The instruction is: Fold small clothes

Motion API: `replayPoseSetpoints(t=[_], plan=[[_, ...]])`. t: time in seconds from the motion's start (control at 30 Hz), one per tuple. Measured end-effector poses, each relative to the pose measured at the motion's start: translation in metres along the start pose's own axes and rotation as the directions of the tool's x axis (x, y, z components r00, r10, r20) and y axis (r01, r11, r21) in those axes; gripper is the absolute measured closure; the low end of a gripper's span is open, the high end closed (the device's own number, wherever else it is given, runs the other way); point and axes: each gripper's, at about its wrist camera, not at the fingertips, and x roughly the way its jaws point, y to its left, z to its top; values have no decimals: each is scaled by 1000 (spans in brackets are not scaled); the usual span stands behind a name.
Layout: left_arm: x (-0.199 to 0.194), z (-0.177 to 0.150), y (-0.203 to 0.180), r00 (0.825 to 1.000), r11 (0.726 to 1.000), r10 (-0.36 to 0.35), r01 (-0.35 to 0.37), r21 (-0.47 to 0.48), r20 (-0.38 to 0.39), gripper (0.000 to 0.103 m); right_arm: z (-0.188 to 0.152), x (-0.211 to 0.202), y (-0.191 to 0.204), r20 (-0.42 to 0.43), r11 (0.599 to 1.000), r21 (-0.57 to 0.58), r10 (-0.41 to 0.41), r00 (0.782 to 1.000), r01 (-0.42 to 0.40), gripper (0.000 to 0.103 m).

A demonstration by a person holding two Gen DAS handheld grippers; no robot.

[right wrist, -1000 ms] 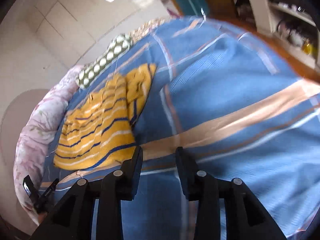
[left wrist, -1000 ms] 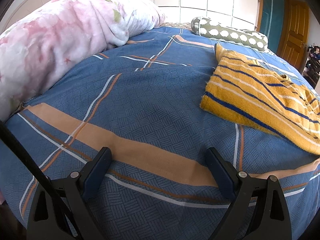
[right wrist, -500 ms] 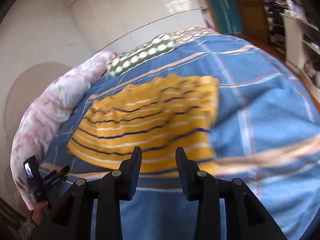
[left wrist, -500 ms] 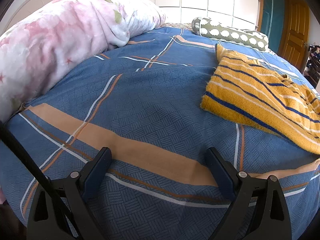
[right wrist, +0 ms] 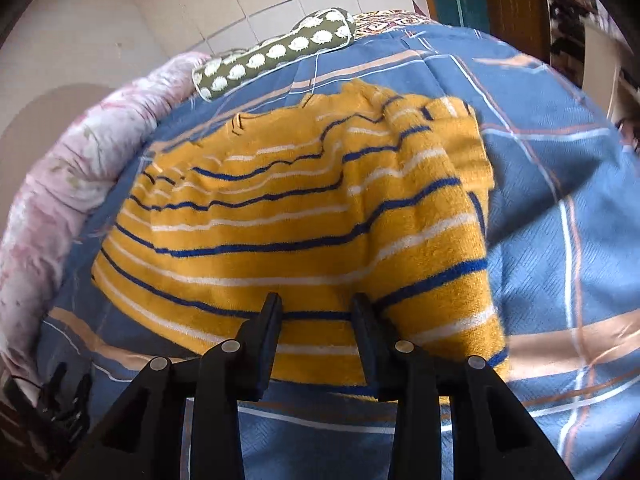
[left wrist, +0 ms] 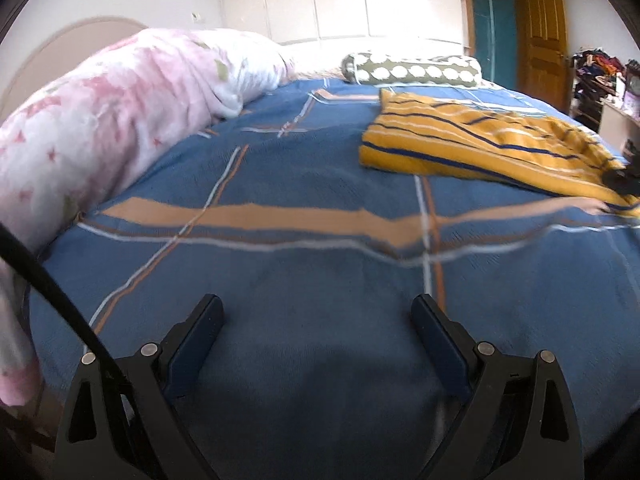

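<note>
Sweater on the bed, quilt along one side

The sweater lies flat on the bedspread, a rolled quilt to its left, a bolster behind it, and the door beyond.

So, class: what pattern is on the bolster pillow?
Green with white spots on the bolster pillow; clearest in the right wrist view.

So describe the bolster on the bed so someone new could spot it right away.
Start at the bed with its blue plaid cover. At the far edge, just beyond the yellow striped garment, lies the bolster. It is a long olive-green roll with white blobs, unlike the pink floral quilt beside it.
</note>
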Motion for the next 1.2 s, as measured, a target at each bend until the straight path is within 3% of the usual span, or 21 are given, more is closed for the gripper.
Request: replayPoseSetpoints(t=[0.07, 0.17, 0.27, 0.43, 0.57, 0.7, 0.8, 0.83, 0.87, 0.9, 0.93, 1.07, 1.2], plan=[[-14, 3, 8, 996, 997, -77, 75, -36, -44, 9, 3, -6, 24, 14, 998, -66, 23, 1000, -22, 61], [-38, 6, 23, 989, 980, -149, 150, -131, 16, 9, 3, -8, 82, 13, 974, -214, 84, 996, -79, 54], [-49, 11, 38, 988, 969, -146, 152, -192, 44, 9, -5, 4, 148, -25, 916, -383, 118, 993, -119, 52], [-56, 9, 61, 984, 944, -165, 176, -278, 65, 9, -29, 46, 244, -81, 782, -615, 64, 995, -100, 52], [-59, 4, 76, 987, 943, -142, 159, -293, 76, 9, -36, 86, 288, -19, 704, -709, -71, 997, 37, 52], [-59, -2, 90, 989, 936, -128, 145, -320, 74, 9, -35, 112, 311, 8, 669, -736, -142, 990, 102, 52], [-58, -3, 98, 989, 925, -131, 146, -350, 67, 9, -29, 123, 326, 88, 643, -737, -214, 973, 208, 53], [-59, -3, 100, 988, 921, -137, 151, -358, 66, 9, -26, 125, 329, 113, 638, -731, -234, 966, 240, 60], [-61, -3, 101, 988, 918, -143, 157, -364, 65, 9, -21, 129, 332, 129, 635, -725, -257, 958, 267, 83], [-63, -2, 101, 986, 915, -150, 165, -367, 67, 9, -16, 135, 332, 126, 645, -709, -283, 951, 286, 90], [-64, 0, 99, 985, 915, -156, 170, -367, 68, 9, -10, 137, 330, 107, 673, -688, -273, 956, 270, 91], [-70, 11, 88, 981, 921, -179, 192, -338, 70, 9, 15, 106, 310, 66, 803, -573, -155, 986, 164, 93], [-77, 29, 68, 974, 931, -209, 225, -286, 86, 9, 63, 39, 237, 107, 943, -329, -7, 994, 42, 94]])
